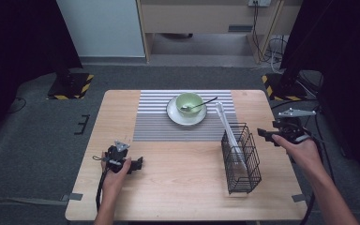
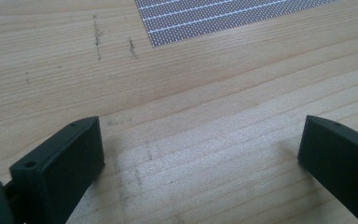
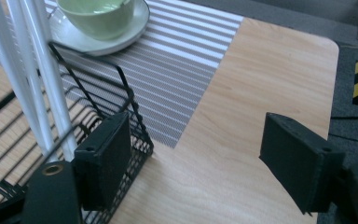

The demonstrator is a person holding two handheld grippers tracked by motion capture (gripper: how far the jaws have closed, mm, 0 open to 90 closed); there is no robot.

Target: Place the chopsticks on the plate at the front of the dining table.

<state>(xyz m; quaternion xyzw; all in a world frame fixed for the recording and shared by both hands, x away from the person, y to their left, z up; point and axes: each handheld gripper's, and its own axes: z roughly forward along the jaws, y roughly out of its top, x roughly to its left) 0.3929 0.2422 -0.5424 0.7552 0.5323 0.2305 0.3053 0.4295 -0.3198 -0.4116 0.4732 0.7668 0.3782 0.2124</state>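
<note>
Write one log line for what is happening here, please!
left gripper: open, low over table | right gripper: open, nothing between jaws, beside wire basket | white sticks: leaning in basket | bowl: on plate

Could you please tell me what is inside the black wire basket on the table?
White chopsticks stand slanted in the black wire basket, their tops leaning out over its rim toward the striped mat. Their lower ends blur behind the wires, so anything else inside is unclear.

Both grippers, left (image 1: 138,163) and right (image 1: 261,132), are black with blocky matte jaws, each showing a small screw hole. Each carries a grey three-cornered plate on top and trails a black cable. Forearms bare.
</note>
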